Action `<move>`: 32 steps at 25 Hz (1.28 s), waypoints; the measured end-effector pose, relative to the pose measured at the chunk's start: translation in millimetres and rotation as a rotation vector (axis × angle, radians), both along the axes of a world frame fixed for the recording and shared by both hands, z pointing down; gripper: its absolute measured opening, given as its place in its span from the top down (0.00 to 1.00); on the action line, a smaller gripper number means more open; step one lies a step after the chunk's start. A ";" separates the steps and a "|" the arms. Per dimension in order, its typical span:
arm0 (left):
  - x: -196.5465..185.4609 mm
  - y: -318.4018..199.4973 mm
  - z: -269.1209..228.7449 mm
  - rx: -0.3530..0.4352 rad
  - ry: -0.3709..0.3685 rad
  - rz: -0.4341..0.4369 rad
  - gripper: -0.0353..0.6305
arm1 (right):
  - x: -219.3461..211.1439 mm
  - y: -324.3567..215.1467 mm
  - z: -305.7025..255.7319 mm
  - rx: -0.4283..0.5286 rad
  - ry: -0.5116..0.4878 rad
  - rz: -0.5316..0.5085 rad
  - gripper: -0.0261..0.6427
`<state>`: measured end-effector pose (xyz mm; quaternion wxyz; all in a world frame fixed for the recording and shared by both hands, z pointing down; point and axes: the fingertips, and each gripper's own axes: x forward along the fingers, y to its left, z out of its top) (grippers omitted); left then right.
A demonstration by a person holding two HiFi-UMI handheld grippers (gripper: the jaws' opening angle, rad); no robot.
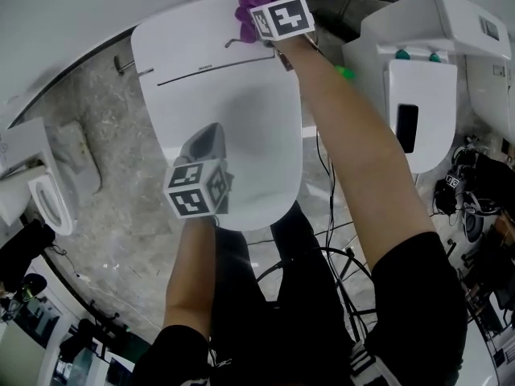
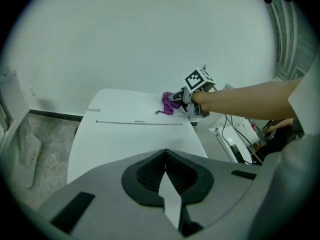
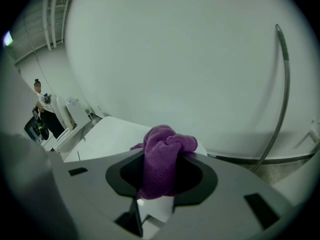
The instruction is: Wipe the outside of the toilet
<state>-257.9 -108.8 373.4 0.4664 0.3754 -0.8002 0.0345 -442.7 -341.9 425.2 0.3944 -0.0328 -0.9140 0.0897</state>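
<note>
Nearest the person, the left gripper is held over the front half of the closed toilet lid. Its fingers are pressed together with nothing between them. Whether it touches the lid cannot be told.

Beyond it, the white toilet is seen from above, with its lid down and a thin seam line across the rear deck. Pale marbled floor lies to the left.

At the far right corner of that rear deck, the right gripper is stretched out at the end of a bare arm. Its fingers are clamped on a bunched purple cloth, which is pressed against or just above the white surface by the wall.

Farther right, a second toilet is seen, well apart, with cables on the floor around it.

Judged from this, the wiping step is in hand at the back of the toilet, and the lid, sides and front appear to remain. The next move calls for the cloth to be kept firmly gripped and drawn across the rear deck with even contact.
</note>
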 end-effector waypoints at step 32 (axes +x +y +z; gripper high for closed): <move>26.2 -97.0 30.2 -0.065 -0.001 0.170 0.94 | 84.4 -45.7 87.5 0.606 -0.085 -0.771 0.79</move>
